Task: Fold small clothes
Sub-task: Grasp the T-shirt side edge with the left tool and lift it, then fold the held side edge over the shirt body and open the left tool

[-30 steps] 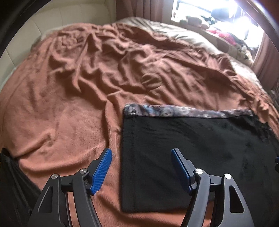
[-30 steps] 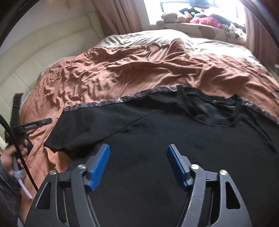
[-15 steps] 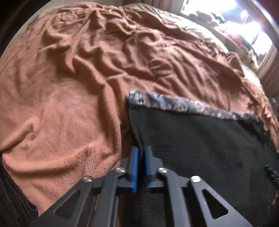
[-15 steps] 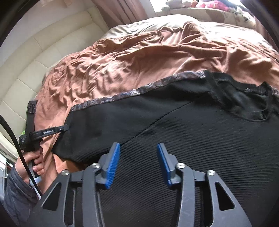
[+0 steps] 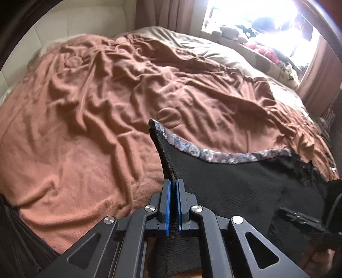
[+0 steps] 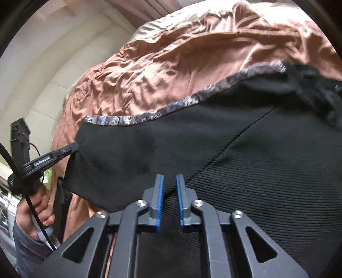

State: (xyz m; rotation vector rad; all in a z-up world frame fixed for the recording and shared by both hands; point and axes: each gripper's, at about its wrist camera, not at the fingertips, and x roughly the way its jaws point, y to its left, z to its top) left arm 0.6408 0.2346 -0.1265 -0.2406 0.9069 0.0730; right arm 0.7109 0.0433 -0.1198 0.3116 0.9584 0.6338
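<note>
- The left hand-held gripper (image 5: 173, 188) is pressed together on the side edge of the black shirt (image 5: 245, 192); the cloth runs up out from between its blue pads (image 5: 167, 205) and stands lifted off the bed.
- Just beyond its tips, the shirt's corner with the patterned trim (image 5: 213, 153) rises to a point, then the trim runs off to the right.
- In the right wrist view this same gripper (image 6: 74, 146) shows at far left, biting the shirt's edge, with a person's hand (image 6: 36, 213) around its handle and a grey sleeve (image 6: 23, 250) below.
- The right hand-held gripper (image 6: 170, 179) has just been closing; its pads (image 6: 160, 201) stand close with a narrow gap, and black cloth lies between and under them. Whether they press on it I cannot tell from the view.
- The shirt (image 6: 235, 160) spreads ahead of and to the right of that gripper, a seam slanting across it, ribbed fabric on the near side.
- Past the trim (image 6: 171, 107) lies the rumpled brown blanket (image 6: 181, 53) covering the bed.
- Left of it curves a cream padded headboard (image 6: 53, 74).
- In the left wrist view a bright window (image 5: 267, 19) glares beyond the blanket (image 5: 85, 107).
</note>
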